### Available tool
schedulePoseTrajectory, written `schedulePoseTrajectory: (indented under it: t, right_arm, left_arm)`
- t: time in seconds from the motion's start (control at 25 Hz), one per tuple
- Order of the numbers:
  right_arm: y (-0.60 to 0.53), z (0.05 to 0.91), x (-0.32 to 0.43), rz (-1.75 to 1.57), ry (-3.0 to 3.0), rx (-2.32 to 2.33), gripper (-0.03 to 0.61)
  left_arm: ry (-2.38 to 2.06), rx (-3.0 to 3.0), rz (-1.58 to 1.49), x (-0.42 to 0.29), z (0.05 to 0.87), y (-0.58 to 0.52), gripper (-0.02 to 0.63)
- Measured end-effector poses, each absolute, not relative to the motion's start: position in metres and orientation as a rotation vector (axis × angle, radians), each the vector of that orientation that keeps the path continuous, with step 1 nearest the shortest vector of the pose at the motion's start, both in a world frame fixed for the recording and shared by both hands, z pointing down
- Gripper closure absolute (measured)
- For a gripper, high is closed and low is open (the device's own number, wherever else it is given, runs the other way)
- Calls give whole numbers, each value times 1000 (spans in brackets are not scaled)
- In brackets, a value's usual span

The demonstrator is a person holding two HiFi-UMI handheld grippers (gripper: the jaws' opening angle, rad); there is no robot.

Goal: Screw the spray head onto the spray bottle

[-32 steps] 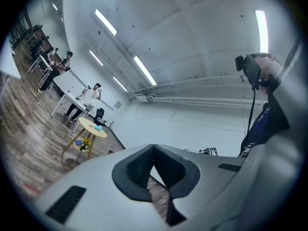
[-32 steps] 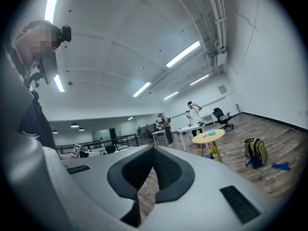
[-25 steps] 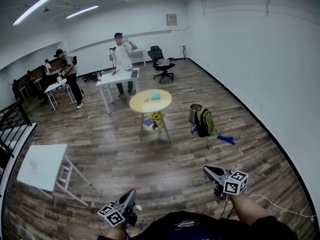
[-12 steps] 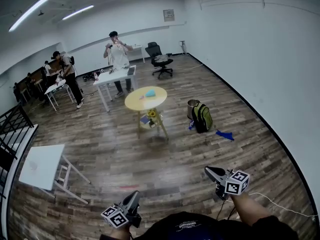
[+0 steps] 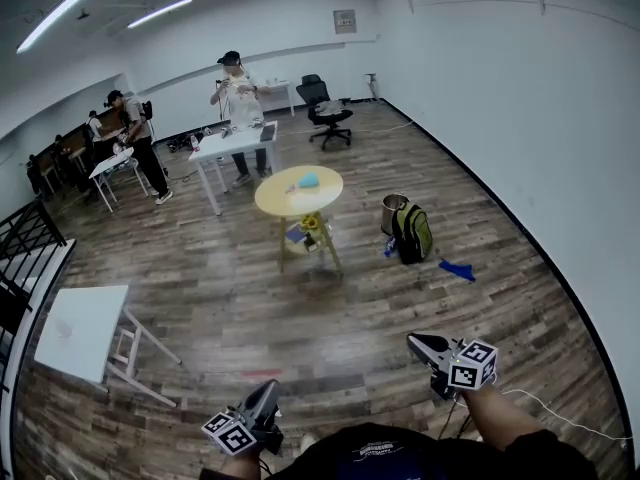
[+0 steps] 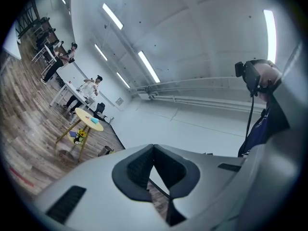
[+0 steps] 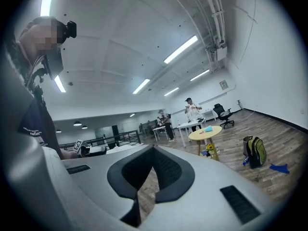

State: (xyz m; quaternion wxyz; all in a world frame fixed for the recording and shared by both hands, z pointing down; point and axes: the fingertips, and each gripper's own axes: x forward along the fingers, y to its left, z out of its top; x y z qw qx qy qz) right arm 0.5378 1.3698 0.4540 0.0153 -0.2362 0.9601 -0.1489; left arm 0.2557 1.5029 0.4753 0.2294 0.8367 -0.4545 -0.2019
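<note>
No spray bottle or spray head can be made out with certainty. A small light-blue object [image 5: 309,180] lies on a round yellow table [image 5: 298,190] far across the room; it is too small to identify. My left gripper [image 5: 269,387] is held low at the bottom of the head view, jaws shut and empty. My right gripper [image 5: 413,341] is at the lower right, also shut with nothing in it. In the left gripper view the left gripper [image 6: 154,147] has its pads together, pointing into the room. In the right gripper view the right gripper [image 7: 154,148] is likewise closed on nothing.
Wooden floor lies between me and the round table. A white folding table [image 5: 80,328] stands at the left, near a black railing [image 5: 25,258]. A white desk [image 5: 235,146] with a person beside it, a green backpack [image 5: 411,233], a metal bin [image 5: 393,211] and an office chair [image 5: 325,108] stand farther off.
The head view has shifted slightly. The left gripper has drifted a little to the right. Both grippers stay shut and empty.
</note>
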Motion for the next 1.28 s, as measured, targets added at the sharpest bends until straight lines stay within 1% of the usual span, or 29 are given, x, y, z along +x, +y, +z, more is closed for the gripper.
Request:
schedulePoseTrajectory:
  t: [0.12,0.4,0.52,0.68,0.84,0.96,1.12,1.28]
  right_arm:
    - [1337,447,489,-436,2989,-764,577]
    - [1273,415,349,-361,2957,-816,577]
    - [1247,412,302,-343,2943,-827,577]
    - [1214,421,263,-366,2960,-837,577]
    - [1184,432,251,-413,2972,-858,577]
    - [1152,433,250,-417,2972,-849,577]
    - [1105,437,266,-433,2975,-810,577]
    - [1048,435,303,-444,2983,-764,577]
  left_arm:
    - [-1245,2322,-568,202,473,1472,597]
    - [-1226,2398,-507,56,449,1408,597]
    - [-1198,2413,-498,14,447,1379,597]
    - [-1182,2401,-513,-23,451,1342,597]
    - [-1176,2365,-514,-38,461,1313,597]
    - [-1179,2345,-509,-35,466,1284,597]
    - [-1196,2340,-492,-12,467,1244,597]
    - [-1224,2341,-511,33,458,1193,597]
